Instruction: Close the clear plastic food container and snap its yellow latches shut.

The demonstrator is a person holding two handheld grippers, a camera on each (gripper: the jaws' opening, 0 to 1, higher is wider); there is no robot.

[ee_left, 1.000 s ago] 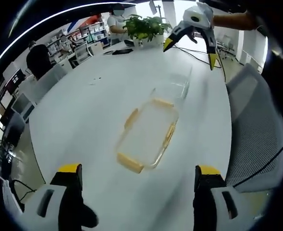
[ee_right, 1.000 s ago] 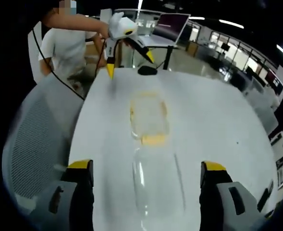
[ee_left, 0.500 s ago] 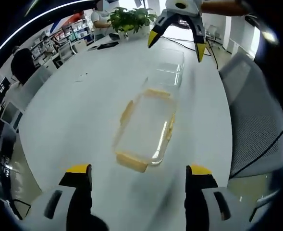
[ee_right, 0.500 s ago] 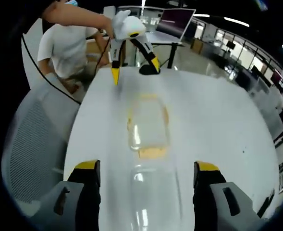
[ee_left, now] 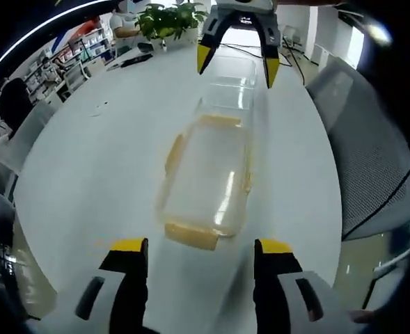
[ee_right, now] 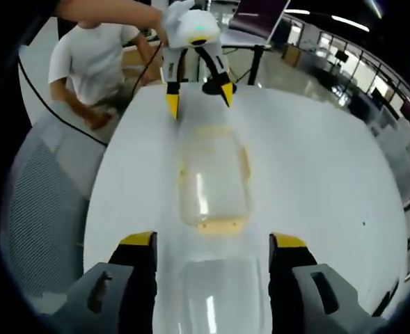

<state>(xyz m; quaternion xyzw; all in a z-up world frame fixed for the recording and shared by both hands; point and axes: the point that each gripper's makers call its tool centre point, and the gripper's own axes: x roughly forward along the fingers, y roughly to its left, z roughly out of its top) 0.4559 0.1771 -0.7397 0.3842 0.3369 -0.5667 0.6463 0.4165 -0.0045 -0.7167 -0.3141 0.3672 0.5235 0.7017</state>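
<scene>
No legible text, label, brand, number or sign in either view. The clear plastic food container (ee_left: 206, 177) and its yellow latches (ee_left: 191, 235) carry no readable marking; the white table (ee_left: 93, 174) bears no print. The monitor (ee_right: 255, 10) at the far end of the room in the right gripper view shows a screen too small and blurred to read. The shelves (ee_left: 86, 49) at far left in the left gripper view hold items too small to make out any lettering.
</scene>
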